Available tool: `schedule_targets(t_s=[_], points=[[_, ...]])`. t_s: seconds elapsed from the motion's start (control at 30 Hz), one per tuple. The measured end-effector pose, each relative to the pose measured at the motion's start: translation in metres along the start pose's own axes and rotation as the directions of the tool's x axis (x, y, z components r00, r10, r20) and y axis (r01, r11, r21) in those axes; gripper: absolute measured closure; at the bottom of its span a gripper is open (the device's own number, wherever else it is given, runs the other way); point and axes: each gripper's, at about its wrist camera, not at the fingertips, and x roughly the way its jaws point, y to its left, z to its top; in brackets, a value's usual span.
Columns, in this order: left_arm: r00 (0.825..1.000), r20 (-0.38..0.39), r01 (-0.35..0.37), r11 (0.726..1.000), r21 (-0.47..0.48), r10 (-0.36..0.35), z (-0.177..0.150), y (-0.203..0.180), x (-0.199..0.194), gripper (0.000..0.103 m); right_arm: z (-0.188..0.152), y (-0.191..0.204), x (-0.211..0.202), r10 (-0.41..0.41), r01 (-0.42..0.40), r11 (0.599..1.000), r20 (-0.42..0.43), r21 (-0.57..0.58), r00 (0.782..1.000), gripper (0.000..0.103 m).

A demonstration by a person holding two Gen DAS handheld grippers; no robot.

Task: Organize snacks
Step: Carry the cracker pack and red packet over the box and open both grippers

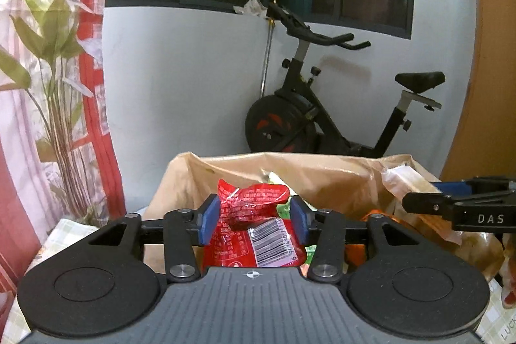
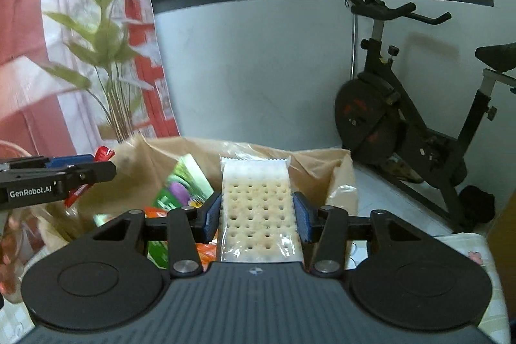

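I count two snacks held over one crumpled brown paper bag: my left gripper has one red foil packet between loosening fingers, possibly released; my right gripper clamps one clear-wrapped perforated cracker.

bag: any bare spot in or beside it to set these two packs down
Bare cloth left of the bag, and cloth right of it. Inside is crowded: green packs and orange packs lie below the held red pack and cracker pack.
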Motion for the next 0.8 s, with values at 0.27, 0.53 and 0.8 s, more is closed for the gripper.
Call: schedule_targets(t_s=[0.27,0.53,0.8], points=[[1.0,0.008,0.029,0.999,0.033,-0.03,-0.004,-0.001,-0.013,0.031,-0.001,0.006,-0.006,0.017,-0.016,0.999,0.012,-0.05,1.0,0.03],[0.998,0.058,0.034,0.999,0.026,-0.036,-0.006,0.0,-0.05,0.027,-0.004,0.023,-0.032,0.042,-0.038,0.997,0.055,-0.072,0.998,0.026],[0.995,0.087,0.047,0.998,0.043,-0.051,-0.016,0.005,-0.093,0.027,-0.018,0.039,-0.066,0.054,-0.045,0.995,0.095,-0.093,0.994,0.022]])
